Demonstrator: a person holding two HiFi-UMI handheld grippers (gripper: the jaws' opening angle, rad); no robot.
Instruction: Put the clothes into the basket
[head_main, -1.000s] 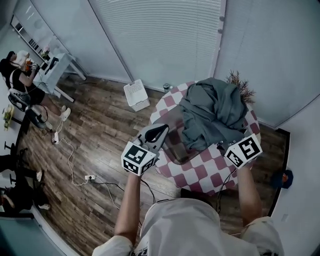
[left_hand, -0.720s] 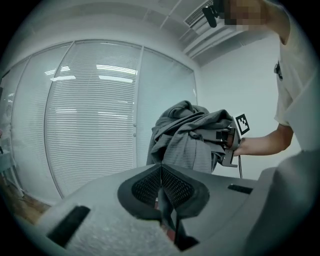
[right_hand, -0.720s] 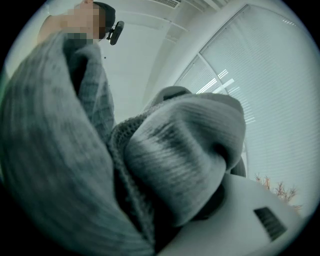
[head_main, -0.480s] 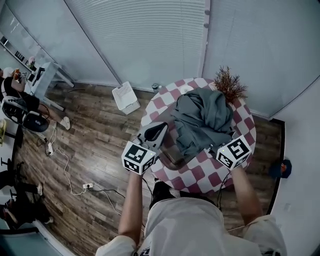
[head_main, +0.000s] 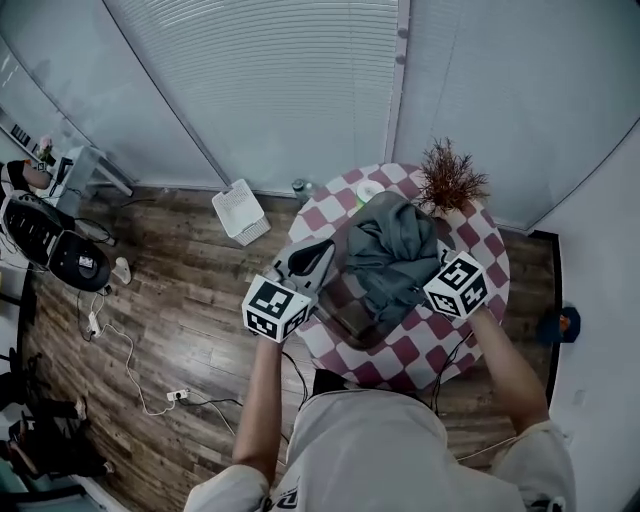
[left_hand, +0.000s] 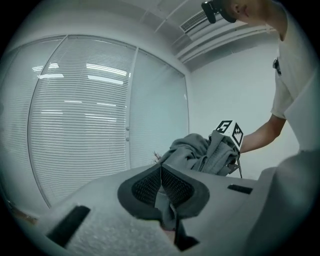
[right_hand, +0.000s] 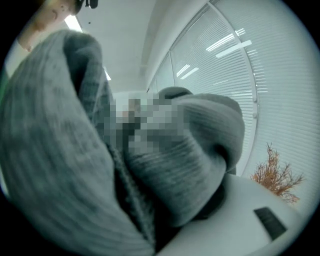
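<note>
- Your right gripper (head_main: 443, 276) is clamped on the grey clothes (head_main: 392, 250). The right gripper view is almost filled with ribbed grey fabric bunched over the jaws.
- The clothes are a crumpled bundle held up over the round checkered table (head_main: 400, 352). In the left gripper view the bundle hangs in the air beside the right gripper's marker cube (left_hand: 230, 133).
- The basket (head_main: 350, 316) is the dark box on the near-left part of the table, between your two grippers.
- From the head view, the lower end of the clothes overlaps the basket's far-right edge. Can't tell if any fabric is actually inside.
- Your left gripper (head_main: 324, 252) has its jaws closed together, dark pads meeting in a line. A thin grey strip shows low in the seam, and I can't tell what it is.
- The left gripper's tip is just beside the left edge of the clothes and over the basket's far-left corner. No clear contact with either.
- A dried plant (head_main: 450, 180) stands at the far side of the table, behind the clothes.
- A small white box (head_main: 240, 212) sits on the wood floor, left of the table.
</note>
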